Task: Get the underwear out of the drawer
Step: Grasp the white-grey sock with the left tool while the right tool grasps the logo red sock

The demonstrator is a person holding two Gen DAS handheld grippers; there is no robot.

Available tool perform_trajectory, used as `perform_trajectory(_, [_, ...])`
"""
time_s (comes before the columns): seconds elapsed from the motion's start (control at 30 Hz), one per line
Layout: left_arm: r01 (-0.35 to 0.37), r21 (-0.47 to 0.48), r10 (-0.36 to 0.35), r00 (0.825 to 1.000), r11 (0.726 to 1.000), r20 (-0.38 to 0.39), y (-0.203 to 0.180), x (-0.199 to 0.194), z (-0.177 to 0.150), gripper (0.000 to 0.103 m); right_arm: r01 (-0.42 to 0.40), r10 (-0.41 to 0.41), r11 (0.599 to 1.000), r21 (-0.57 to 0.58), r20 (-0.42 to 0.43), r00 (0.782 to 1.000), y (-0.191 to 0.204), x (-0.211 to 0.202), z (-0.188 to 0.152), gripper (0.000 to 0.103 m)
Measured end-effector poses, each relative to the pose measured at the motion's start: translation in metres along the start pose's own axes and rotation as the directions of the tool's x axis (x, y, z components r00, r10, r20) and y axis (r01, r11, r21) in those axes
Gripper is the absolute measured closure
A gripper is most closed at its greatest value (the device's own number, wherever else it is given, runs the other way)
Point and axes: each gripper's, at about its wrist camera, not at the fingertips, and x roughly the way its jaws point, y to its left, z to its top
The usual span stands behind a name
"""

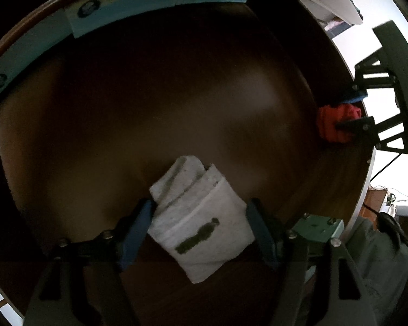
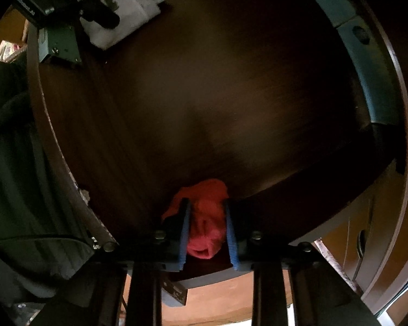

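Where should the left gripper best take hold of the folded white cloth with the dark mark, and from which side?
Grip the folded white cloth with the dark mark across its thick folded middle, coming from above, one finger on each long edge. It lies flat and diagonal on the dark wooden drawer floor, and the left gripper already straddles it, apparently open.

No readable text; only a blurred dark mark on the white folded underwear [image 1: 201, 217].

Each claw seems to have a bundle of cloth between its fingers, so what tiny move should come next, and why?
Probably lift both straight up. The left gripper straddles the folded white underwear, and the right gripper is closed on the rolled red underwear. Both bundles are still low over the dark wooden drawer floor; the left may need closing first.
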Motion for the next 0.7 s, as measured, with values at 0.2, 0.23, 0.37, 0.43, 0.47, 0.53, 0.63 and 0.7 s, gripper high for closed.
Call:
perform_trajectory(0.2, [-0.010, 0.036, 0.010, 1.000, 0.999, 0.012, -0.003, 0.002, 0.006, 0.080, 0.041, -0.046, 0.998, 0.052, 0.094, 0.995, 0.010, -0.012, -0.001, 0.083])
perform_trajectory(0.23, [-0.011, 0.040, 0.010, 1.000, 0.999, 0.018, -0.005, 0.003, 0.004, 0.082, 0.044, -0.050, 0.997, 0.061, 0.110, 0.993, 0.011, -0.013, 0.000, 0.084])
perform_trajectory(0.37, [-0.011, 0.047, 0.008, 0.998, 0.999, 0.060, -0.008, -0.004, 0.004, 0.091, 0.036, -0.052, 0.994, 0.100, 0.172, 0.984, 0.009, -0.018, -0.001, 0.084])
perform_trajectory(0.43, [-0.018, 0.050, 0.013, 0.995, 0.999, 0.100, -0.009, -0.010, 0.002, 0.092, 0.044, -0.068, 0.992, 0.118, 0.202, 0.977, 0.012, -0.021, 0.001, 0.085])
perform_trajectory(0.47, [-0.018, 0.045, 0.012, 0.993, 0.999, 0.121, -0.008, -0.014, 0.001, 0.092, 0.041, -0.069, 0.991, 0.128, 0.219, 0.973, 0.012, -0.023, 0.002, 0.085])
perform_trajectory(0.53, [-0.031, 0.045, 0.024, 0.987, 0.998, 0.162, -0.008, -0.021, 0.000, 0.092, 0.033, -0.070, 0.989, 0.146, 0.254, 0.965, 0.014, -0.028, 0.004, 0.085])
perform_trajectory(0.63, [-0.050, 0.041, 0.039, 0.972, 0.998, 0.231, -0.011, -0.034, -0.001, 0.092, 0.021, -0.075, 0.984, 0.177, 0.301, 0.951, 0.015, -0.035, 0.012, 0.085])
perform_trajectory(0.7, [-0.057, 0.037, 0.045, 0.962, 0.998, 0.268, -0.013, -0.039, -0.004, 0.092, 0.014, -0.078, 0.981, 0.194, 0.328, 0.941, 0.019, -0.035, 0.004, 0.085])
